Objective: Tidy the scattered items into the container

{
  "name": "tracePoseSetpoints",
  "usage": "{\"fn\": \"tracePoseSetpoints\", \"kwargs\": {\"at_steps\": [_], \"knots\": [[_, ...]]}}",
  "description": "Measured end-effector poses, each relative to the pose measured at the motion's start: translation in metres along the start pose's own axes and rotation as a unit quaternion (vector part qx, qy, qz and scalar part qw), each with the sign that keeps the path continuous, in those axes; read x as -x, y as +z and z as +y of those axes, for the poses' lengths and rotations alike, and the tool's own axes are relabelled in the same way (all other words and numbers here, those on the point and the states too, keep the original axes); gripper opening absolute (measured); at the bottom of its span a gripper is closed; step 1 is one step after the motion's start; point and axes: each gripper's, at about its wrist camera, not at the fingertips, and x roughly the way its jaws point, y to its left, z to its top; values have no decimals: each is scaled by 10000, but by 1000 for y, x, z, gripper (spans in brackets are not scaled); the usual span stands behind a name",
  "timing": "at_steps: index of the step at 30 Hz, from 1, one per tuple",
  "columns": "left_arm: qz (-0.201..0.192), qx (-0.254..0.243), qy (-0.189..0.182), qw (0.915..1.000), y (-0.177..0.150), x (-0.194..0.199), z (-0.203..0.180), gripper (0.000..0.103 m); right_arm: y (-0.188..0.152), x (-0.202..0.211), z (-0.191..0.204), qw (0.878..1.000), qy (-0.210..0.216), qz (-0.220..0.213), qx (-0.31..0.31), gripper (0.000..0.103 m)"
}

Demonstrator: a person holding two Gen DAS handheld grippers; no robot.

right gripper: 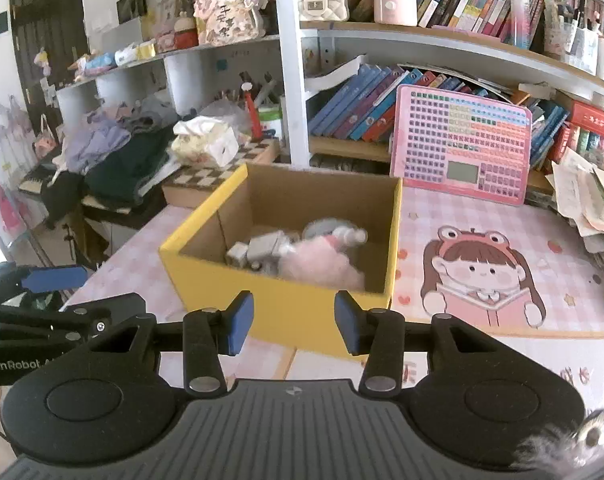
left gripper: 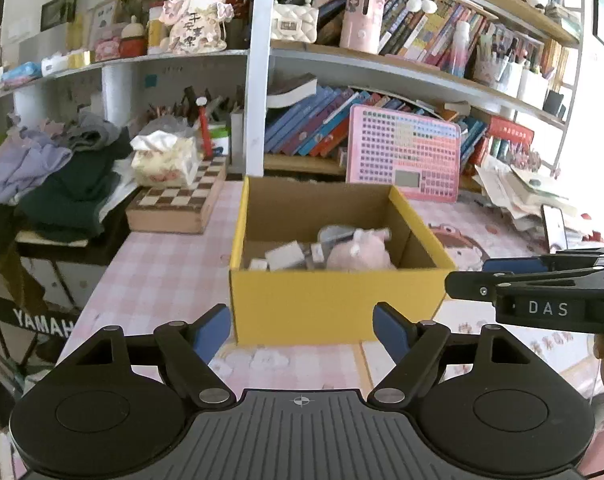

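Note:
A yellow cardboard box [left gripper: 334,308] [right gripper: 222,280] stands open on the pink checked table. A pink plush toy [left gripper: 358,256] [right gripper: 322,266] lies inside it with several small white and grey items [left gripper: 286,258] [right gripper: 262,248]. My left gripper [left gripper: 302,328] hovers just in front of the box's near wall, open, with nothing between its blue pads. My right gripper [right gripper: 294,320] hangs before the box's near corner, jaws apart and empty. Each gripper also shows in the other's view: the right gripper [left gripper: 468,276] at the right edge, the left gripper [right gripper: 82,292] at the left edge.
A chessboard case [left gripper: 178,204] with a tissue pack [left gripper: 166,160] sits left of the box, beside piled clothes [left gripper: 62,176]. A pink toy tablet [right gripper: 462,144] leans on the bookshelf behind. Loose papers [right gripper: 582,188] and a phone [left gripper: 554,228] lie far right. The cartoon mat [right gripper: 482,280] spreads right of the box.

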Motion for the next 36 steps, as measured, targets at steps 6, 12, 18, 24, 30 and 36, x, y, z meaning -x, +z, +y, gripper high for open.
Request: {"fn": "tracePoseSetpoints", "kwargs": {"at_steps": [6, 12, 18, 24, 30, 36], "knots": [[31, -150, 0, 9999, -19, 19, -4, 81, -31, 18, 9, 9998, -201, 76, 18, 46], [8, -443, -45, 9990, -33, 28, -17, 87, -62, 28, 11, 9991, -358, 226, -73, 47], [231, -764, 95, 9968, -56, 28, -28, 90, -86, 34, 19, 9983, -484, 329, -66, 53], [511, -925, 34, 9944, -73, 26, -37, 91, -102, 40, 20, 9972, -541, 495, -150, 72], [559, -825, 59, 9950, -79, 30, -37, 98, -112, 46, 22, 9965, -601, 555, -167, 81], [773, -722, 65, 9944, -87, 30, -36, 98, -119, 48, 22, 9957, -631, 646, -212, 83]]}}
